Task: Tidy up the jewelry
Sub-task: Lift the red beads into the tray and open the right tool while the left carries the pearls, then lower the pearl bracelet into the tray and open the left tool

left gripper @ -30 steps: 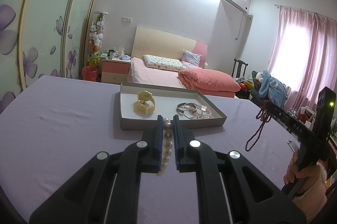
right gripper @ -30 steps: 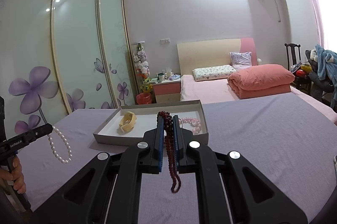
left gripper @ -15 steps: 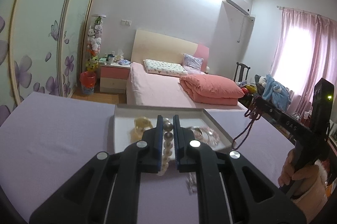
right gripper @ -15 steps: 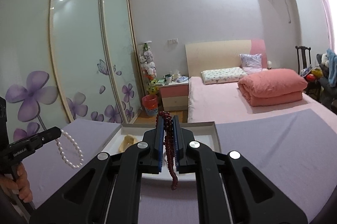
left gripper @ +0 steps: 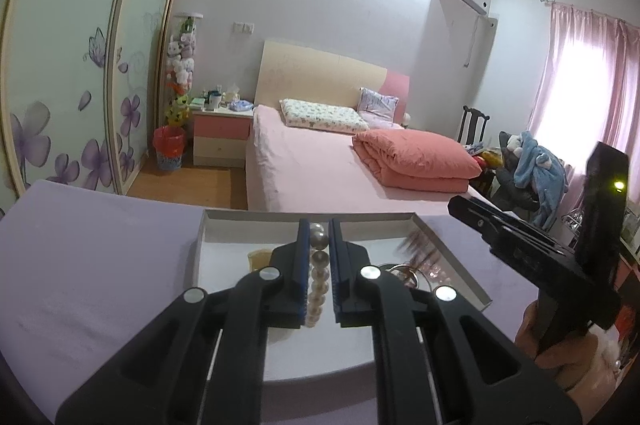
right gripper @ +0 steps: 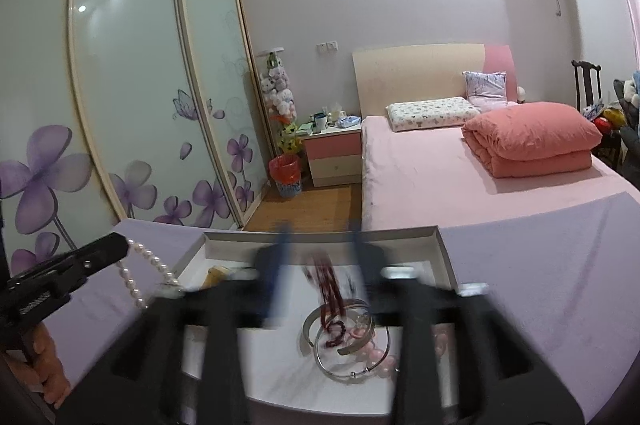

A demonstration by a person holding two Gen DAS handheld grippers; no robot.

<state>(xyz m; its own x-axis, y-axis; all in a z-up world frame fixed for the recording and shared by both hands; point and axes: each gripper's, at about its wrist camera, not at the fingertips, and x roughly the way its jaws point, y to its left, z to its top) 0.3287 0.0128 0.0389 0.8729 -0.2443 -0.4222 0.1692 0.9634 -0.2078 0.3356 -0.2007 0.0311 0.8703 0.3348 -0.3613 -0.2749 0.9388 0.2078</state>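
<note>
A shallow white tray (left gripper: 308,216) (right gripper: 444,253) lies on the purple table. My left gripper (left gripper: 319,261) is shut on a white pearl strand (left gripper: 318,281) and holds it over the tray; the strand also shows in the right wrist view (right gripper: 138,275). My right gripper (right gripper: 320,265) is motion-blurred, its jaws apart over the tray, and a dark red bead strand (right gripper: 330,291) falls between them onto silver bangles (right gripper: 344,341) and pink beads (right gripper: 378,355). A yellow watch (left gripper: 258,259) lies in the tray's left part.
The purple table (left gripper: 92,265) surrounds the tray. Behind it are a pink bed (left gripper: 320,165), a nightstand (left gripper: 220,137), a red bin (left gripper: 170,147) and flowered wardrobe doors (right gripper: 120,105). A chair with clothes (left gripper: 528,165) stands at the right.
Both grippers have moved forward over the tray. The right gripper's jaws have opened and the red bead strand drops into the tray. The left still holds the pearls.
</note>
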